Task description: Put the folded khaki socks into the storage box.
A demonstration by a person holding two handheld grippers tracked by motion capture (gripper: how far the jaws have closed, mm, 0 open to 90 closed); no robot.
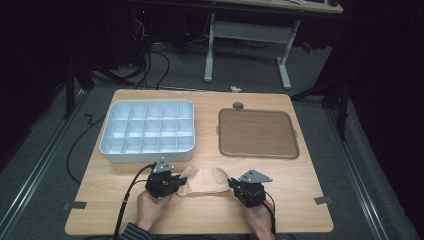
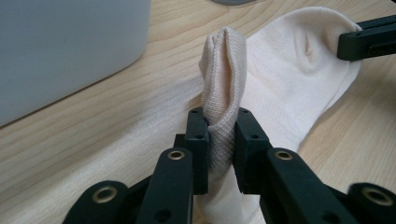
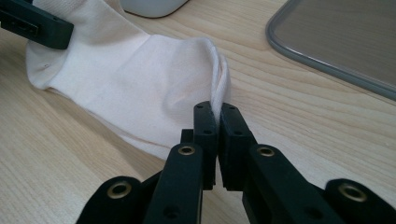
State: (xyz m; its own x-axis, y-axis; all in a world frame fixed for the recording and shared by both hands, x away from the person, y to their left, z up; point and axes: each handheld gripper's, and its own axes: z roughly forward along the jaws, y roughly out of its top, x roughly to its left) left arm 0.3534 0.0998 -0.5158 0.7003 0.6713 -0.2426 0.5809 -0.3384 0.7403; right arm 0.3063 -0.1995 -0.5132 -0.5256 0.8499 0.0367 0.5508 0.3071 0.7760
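Two grippers are on one cream sock [image 1: 206, 181], which lies on the near part of the wooden table [image 1: 300, 210], in front of the white compartment box [image 1: 148, 131] and left of the brown tray [image 1: 258, 133]. Starting at the left, my left gripper [image 1: 175, 183] has its jaws pinching the ribbed cuff end; in the left gripper view that cuff [image 2: 224, 88] stands up in a bunched fold between the black pads [image 2: 198, 135], with the box wall just beside it. The sock's body spreads flat across the wood between my two hands. At the right, my right gripper [image 1: 235, 186] has its jaws pressed almost together on a thin edge of fabric at the toe end; in the right gripper view that edge [image 3: 219, 84] rises from between the pads [image 3: 205, 126], and the tray's rim [image 3: 327, 60] sits near, apart from the sock.
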